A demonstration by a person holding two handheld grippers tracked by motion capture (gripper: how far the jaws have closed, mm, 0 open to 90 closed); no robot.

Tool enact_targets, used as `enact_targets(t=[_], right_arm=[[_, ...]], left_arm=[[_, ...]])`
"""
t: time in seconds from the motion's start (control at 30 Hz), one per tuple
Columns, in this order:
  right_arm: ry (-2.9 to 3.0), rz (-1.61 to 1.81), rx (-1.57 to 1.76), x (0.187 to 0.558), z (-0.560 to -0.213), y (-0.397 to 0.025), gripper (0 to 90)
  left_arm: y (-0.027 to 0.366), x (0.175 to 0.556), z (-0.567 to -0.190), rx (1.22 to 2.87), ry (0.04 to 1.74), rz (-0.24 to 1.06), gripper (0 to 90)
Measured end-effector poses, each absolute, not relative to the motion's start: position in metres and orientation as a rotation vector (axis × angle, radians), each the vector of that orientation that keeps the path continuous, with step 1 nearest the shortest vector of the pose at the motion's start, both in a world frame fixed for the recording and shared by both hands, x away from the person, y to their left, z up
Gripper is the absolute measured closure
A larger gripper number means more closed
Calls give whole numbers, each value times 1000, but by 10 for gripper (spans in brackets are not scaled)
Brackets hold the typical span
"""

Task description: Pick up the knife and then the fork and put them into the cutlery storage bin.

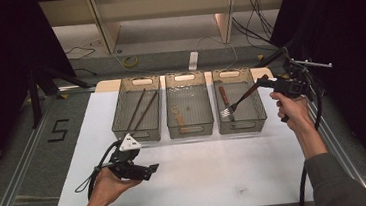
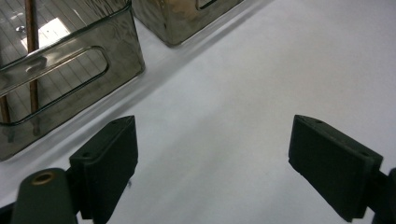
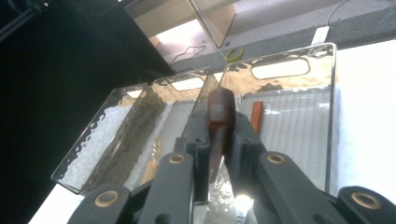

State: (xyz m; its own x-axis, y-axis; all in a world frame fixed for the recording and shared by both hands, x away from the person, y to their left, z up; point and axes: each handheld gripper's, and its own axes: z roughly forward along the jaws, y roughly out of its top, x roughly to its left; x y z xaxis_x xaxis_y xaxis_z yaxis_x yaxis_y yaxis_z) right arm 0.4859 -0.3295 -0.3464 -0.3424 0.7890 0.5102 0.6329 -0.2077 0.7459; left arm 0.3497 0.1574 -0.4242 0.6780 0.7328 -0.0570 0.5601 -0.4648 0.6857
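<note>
A white surface [image 1: 192, 177] sits under dim light with black curtains on both sides and a pale shelf unit behind; three clear bins stand in a row along its far edge. The right hand-held gripper [image 1: 264, 82] has its jaws pinched on the brown wooden handle of a fork [image 1: 238, 100], which slants down so its tines hang over the right bin [image 1: 260, 116], just above the floor of it. Another brown-handled piece [image 1: 223, 96] already lies in that bin. In the right gripper view the handle [image 3: 220, 114] stands up between the jaws, gripped near its end.

That grip looks like the weak spot to me: held so far from the tines, the fork could pivot or slip, and if let go while it slants it may bounce off the ribbed bottom or clip the other utensil. Drifting sideways, the tines could catch the bin wall and nudge the bin against the middle bin [image 1: 189, 127].

The left hand-held gripper [image 1: 149, 170] rests low over the bare surface, jaws spread wide, near the left bin [image 1: 123, 126] with its chopsticks [image 1: 141, 109]; a careless swing there could bump that bin.
</note>
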Motion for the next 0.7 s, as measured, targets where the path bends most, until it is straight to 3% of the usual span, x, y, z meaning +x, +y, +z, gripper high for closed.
enact_targets(t=[0.7], right_arm=[[2044,1408,1742,510,-352,-315,810]], left_arm=[[156,348,-424,2190,980,327,155]])
